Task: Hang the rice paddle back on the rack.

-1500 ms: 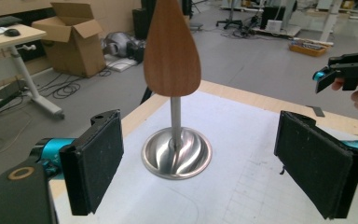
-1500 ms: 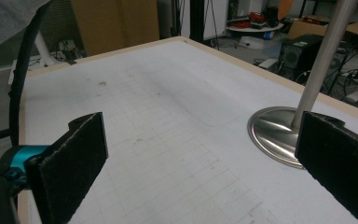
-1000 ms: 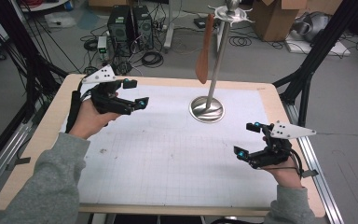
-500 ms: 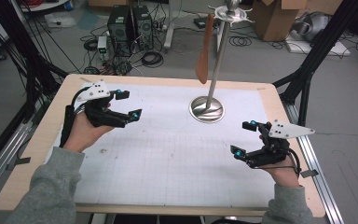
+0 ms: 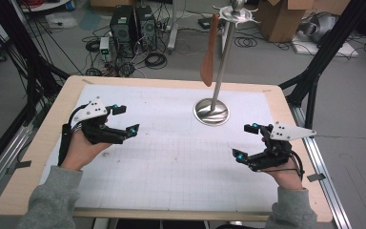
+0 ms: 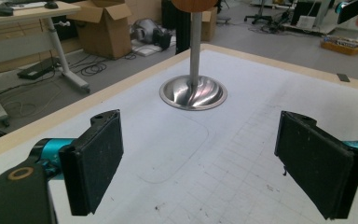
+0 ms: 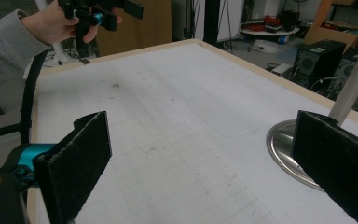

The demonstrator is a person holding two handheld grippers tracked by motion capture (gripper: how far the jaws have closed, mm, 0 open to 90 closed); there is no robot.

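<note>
Spatula (image 5: 208, 56) hangs from stand (image 5: 211, 111); both hand-held grippers gape empty.

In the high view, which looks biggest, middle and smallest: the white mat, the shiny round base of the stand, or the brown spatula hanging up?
1. White mat, by far the biggest.
2. and 3. Shiny round base and brown spatula: too close to rank. The spatula is longer but thinner, and it hangs nearer the camera, which may make it look bigger.

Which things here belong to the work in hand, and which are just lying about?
In the work:
left gripper, open
right gripper, open
metal stand on the table
brown spatula hanging from the stand's top

Lying about:
computer towers on the floor
cardboard box
floor cables
</note>
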